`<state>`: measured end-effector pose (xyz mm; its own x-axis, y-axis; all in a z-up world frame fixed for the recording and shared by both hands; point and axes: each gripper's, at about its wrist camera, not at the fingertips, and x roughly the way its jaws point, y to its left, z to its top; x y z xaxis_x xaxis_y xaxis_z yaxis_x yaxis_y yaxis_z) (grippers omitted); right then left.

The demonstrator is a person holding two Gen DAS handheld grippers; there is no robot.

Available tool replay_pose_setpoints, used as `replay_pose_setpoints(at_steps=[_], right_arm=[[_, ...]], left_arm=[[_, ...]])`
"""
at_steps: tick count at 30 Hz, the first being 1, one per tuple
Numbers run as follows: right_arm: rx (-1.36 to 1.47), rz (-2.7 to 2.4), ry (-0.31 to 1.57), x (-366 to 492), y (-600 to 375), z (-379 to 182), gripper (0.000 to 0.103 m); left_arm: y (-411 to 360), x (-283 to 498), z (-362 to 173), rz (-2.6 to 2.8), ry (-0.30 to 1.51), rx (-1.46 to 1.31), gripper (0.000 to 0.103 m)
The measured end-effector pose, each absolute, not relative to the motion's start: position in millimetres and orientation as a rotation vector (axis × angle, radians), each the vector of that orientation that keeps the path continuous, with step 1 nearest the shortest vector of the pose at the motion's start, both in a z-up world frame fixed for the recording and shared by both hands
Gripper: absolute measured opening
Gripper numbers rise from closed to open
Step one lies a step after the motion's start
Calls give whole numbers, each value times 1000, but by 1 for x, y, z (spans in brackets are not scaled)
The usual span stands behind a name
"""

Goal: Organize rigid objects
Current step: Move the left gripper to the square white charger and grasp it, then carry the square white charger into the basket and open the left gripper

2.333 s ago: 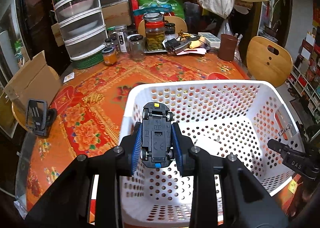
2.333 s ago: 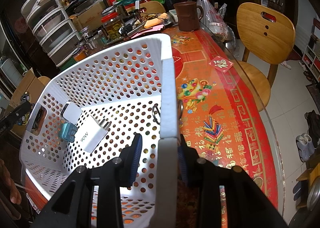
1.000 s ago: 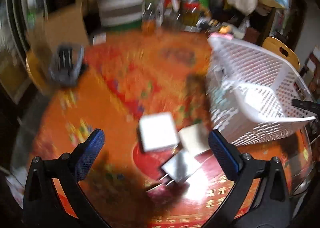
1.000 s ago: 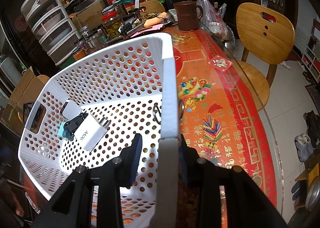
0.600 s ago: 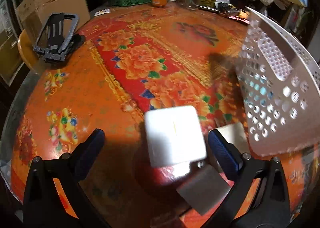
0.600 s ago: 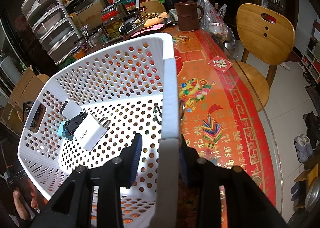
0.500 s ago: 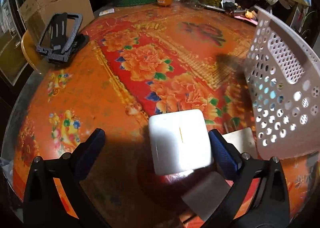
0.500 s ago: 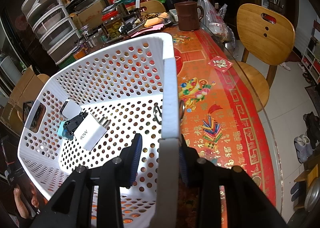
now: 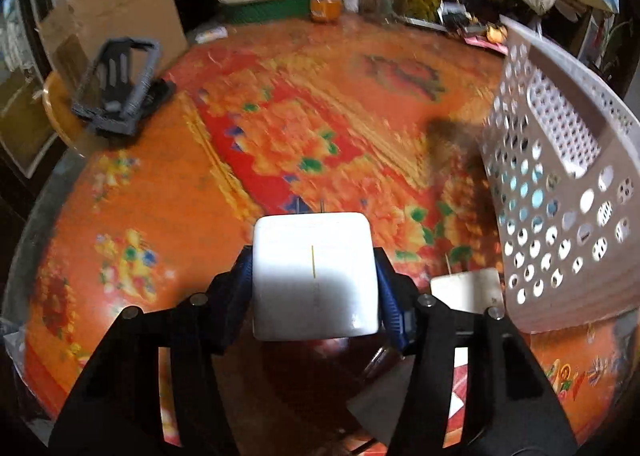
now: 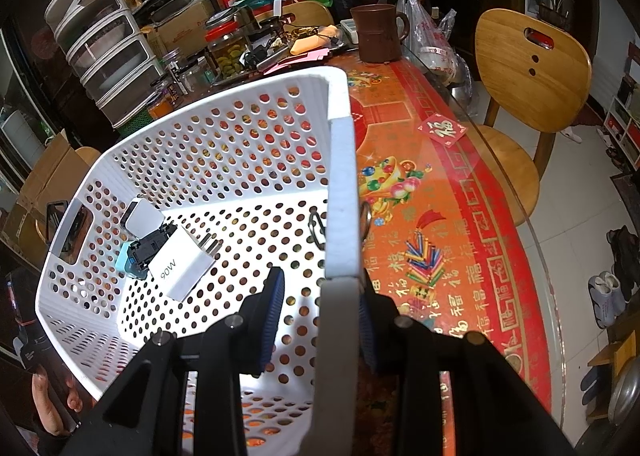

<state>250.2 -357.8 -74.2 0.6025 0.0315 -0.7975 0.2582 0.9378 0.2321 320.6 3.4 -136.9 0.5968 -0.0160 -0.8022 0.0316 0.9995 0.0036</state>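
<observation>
Once your left tongs [image 9: 314, 276], spread a moment earlier, closed on the white adapter [image 9: 315, 276] beside the basket [image 10: 224, 160], the pickup was done. Your right tongs [image 10: 320, 308] stayed clamped on its rim.

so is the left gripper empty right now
No, the left gripper is closed on a white square charger block, its blue pads pressing both sides.
</observation>
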Motion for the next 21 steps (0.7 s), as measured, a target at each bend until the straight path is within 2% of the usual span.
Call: replay_pose_setpoints(at_steps=[9, 21], right_arm=[[339, -134, 919, 250, -357, -74, 34], [335, -129, 915, 251, -357, -74, 34]], left_arm=[[15, 324, -79, 13, 838, 31, 54], [-23, 317, -18, -34, 756, 71, 54]])
